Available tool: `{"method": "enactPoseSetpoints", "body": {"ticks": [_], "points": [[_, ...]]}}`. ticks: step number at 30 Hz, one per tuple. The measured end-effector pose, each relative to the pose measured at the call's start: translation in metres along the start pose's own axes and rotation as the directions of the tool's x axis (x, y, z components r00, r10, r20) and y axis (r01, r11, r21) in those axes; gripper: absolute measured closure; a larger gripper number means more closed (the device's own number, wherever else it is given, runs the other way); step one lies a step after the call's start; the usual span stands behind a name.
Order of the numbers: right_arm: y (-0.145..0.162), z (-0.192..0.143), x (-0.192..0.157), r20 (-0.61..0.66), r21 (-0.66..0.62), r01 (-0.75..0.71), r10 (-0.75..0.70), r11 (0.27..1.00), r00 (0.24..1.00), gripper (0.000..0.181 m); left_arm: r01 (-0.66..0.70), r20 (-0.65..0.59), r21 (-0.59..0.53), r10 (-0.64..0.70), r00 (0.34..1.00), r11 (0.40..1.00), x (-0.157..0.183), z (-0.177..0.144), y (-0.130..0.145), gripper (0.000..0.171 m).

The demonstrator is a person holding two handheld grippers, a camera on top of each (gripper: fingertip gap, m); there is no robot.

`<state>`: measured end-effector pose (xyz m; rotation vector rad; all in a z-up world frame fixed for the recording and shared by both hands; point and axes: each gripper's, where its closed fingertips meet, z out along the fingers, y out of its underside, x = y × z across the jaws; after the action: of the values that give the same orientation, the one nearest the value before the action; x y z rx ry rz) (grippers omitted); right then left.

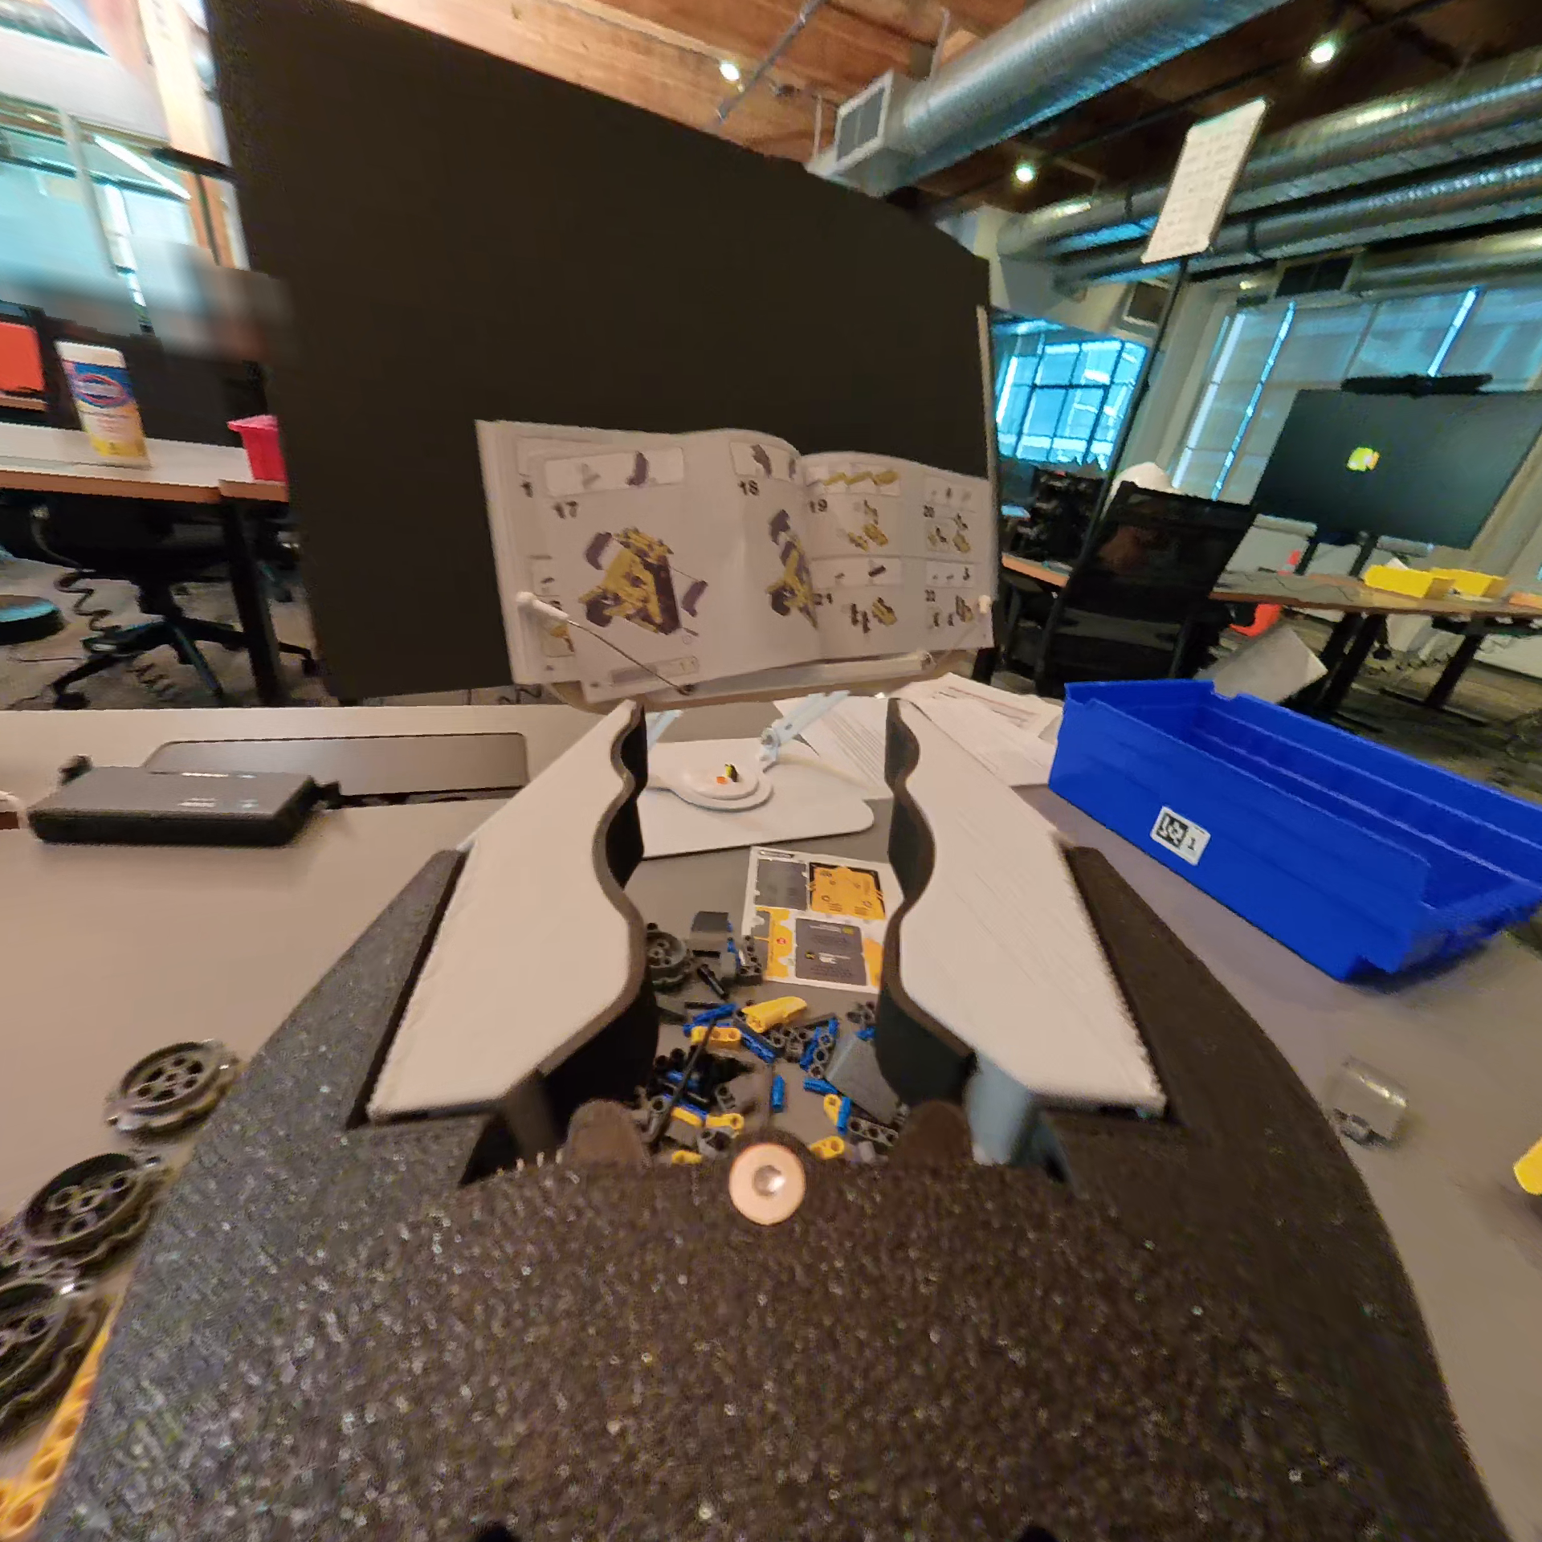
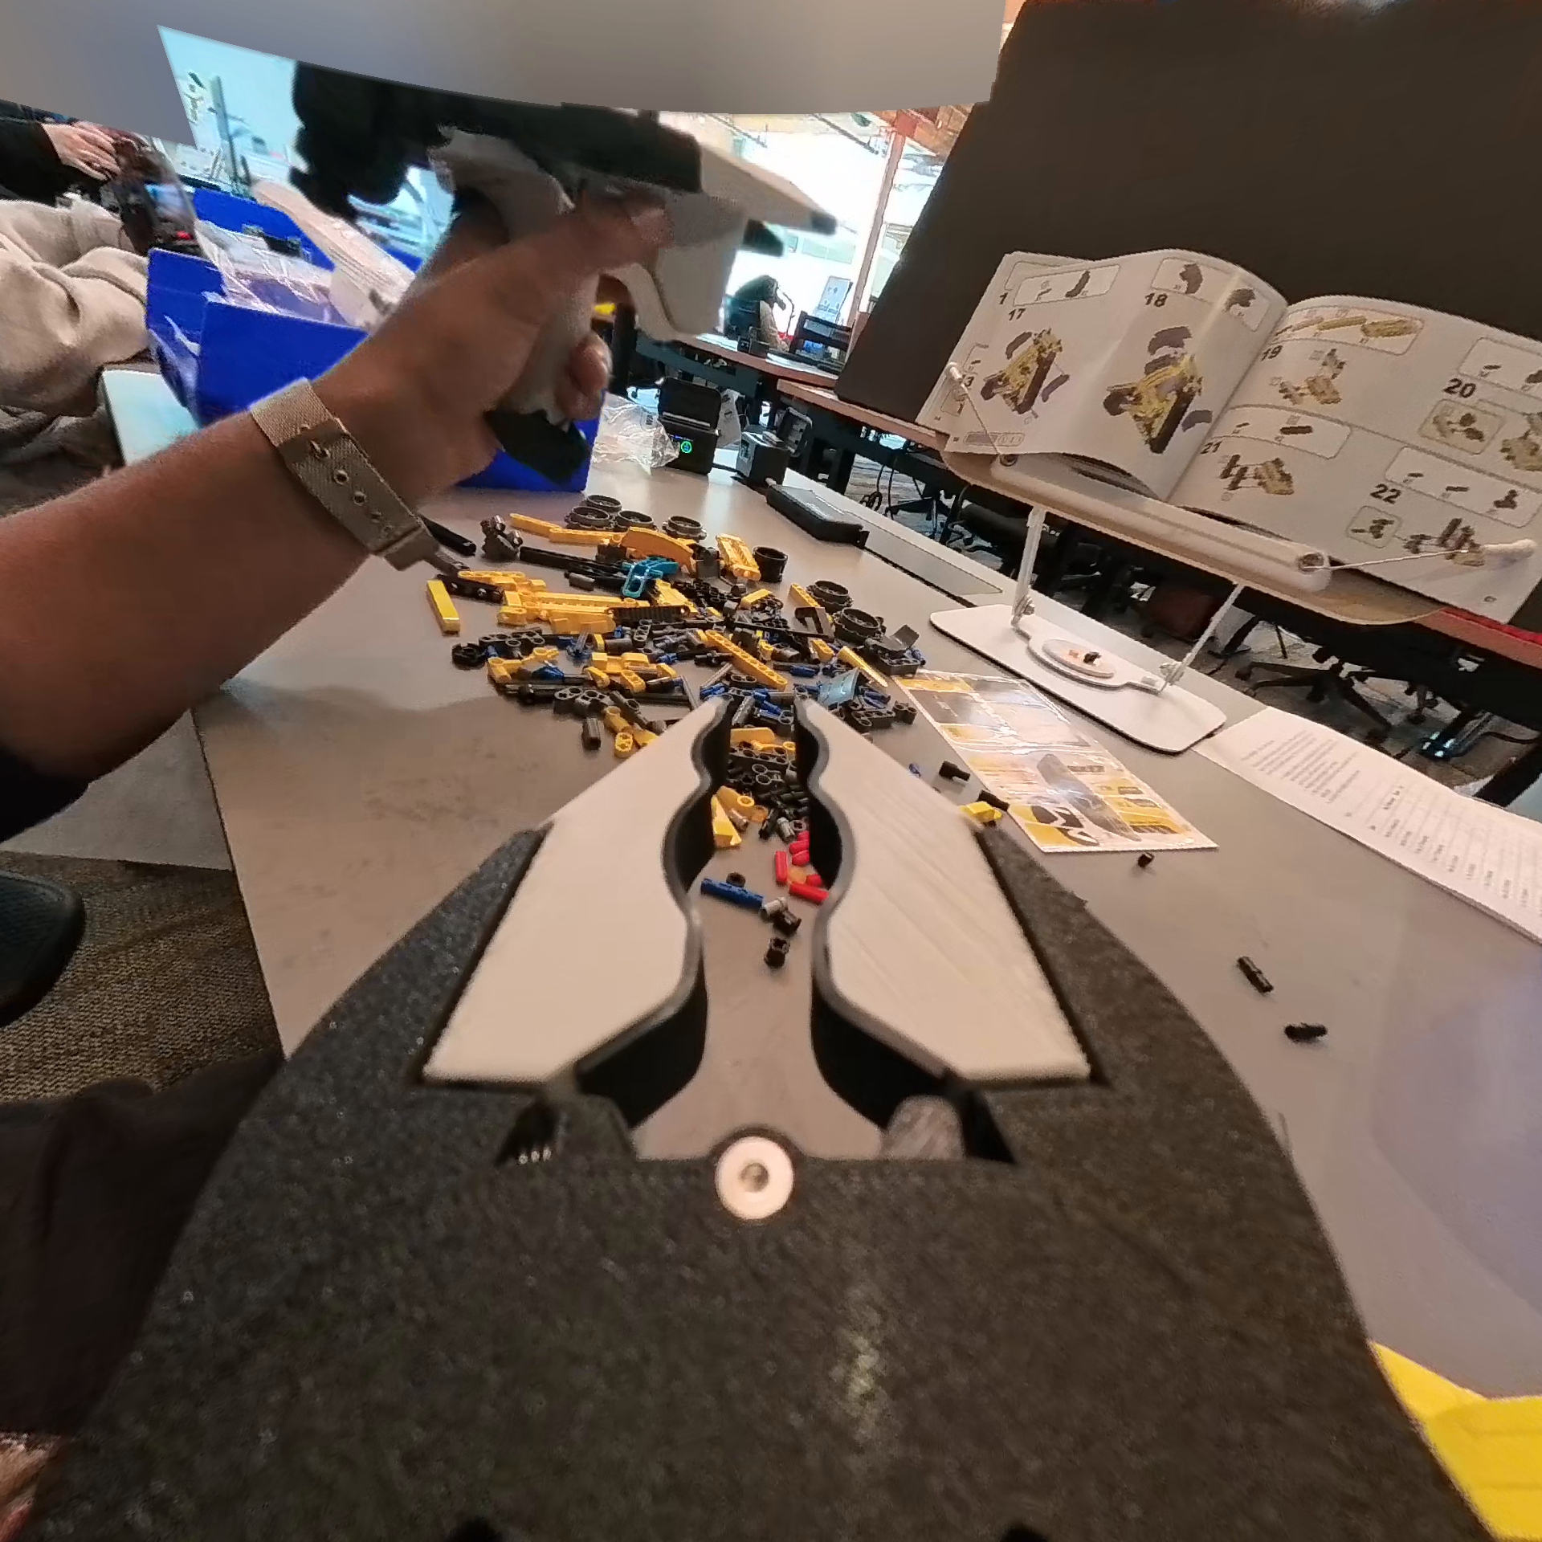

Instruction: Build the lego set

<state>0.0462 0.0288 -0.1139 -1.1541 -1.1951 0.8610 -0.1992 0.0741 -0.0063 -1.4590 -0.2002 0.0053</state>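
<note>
Left claw (image 1: 763,834): spread wide, empty, raised over small plastic building pieces (image 1: 734,1051); light, stiff, easily scattered.
Right claw (image 2: 755,734): narrowly parted, empty, near the pile's (image 2: 667,617) near edge.
Bench (image 2: 375,776): grey.

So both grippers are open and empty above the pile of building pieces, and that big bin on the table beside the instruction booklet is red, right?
Not quite: the bin is blue, not red, as the left wrist view shows. The rest holds: the left gripper and the right gripper are open and empty above the building pieces, with the instruction booklet propped behind.
</note>
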Motion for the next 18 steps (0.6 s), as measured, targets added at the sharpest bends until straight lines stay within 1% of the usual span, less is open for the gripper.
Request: {"method": "enactPoseSetpoints", "body": {"ticks": [3,5,8,14,18], "points": [[0.0,0.0,0.0,0.0,0.0,0.0,0.0,1.0,1.0,0.167,-0.017,-0.04,-0.049,0.015,0.999,0.999,0.015,0.011,0.015,0.115],[0.0,0.0,0.0,0.001,0.001,0.0,0.0,1.0,1.0,0.167,-0.03,-0.053,-0.085,0.026,0.998,0.996,0.019,0.017,0.025,0.115],[-0.001,0.0,0.0,0.002,0.005,-0.002,0.002,1.0,1.0,0.167,-0.045,-0.04,-0.118,0.041,0.998,0.992,0.015,0.02,0.034,0.115],[-0.002,-0.002,-0.001,0.002,0.016,0.001,-0.001,1.0,1.0,0.167,0.021,-0.067,-0.144,-0.031,0.997,0.989,0.009,0.023,0.044,0.115],[-0.003,-0.002,-0.001,0.002,0.02,0.002,-0.002,1.0,1.0,0.167,0.019,-0.087,-0.174,-0.035,0.996,0.985,0.01,0.026,0.052,0.115]]}}
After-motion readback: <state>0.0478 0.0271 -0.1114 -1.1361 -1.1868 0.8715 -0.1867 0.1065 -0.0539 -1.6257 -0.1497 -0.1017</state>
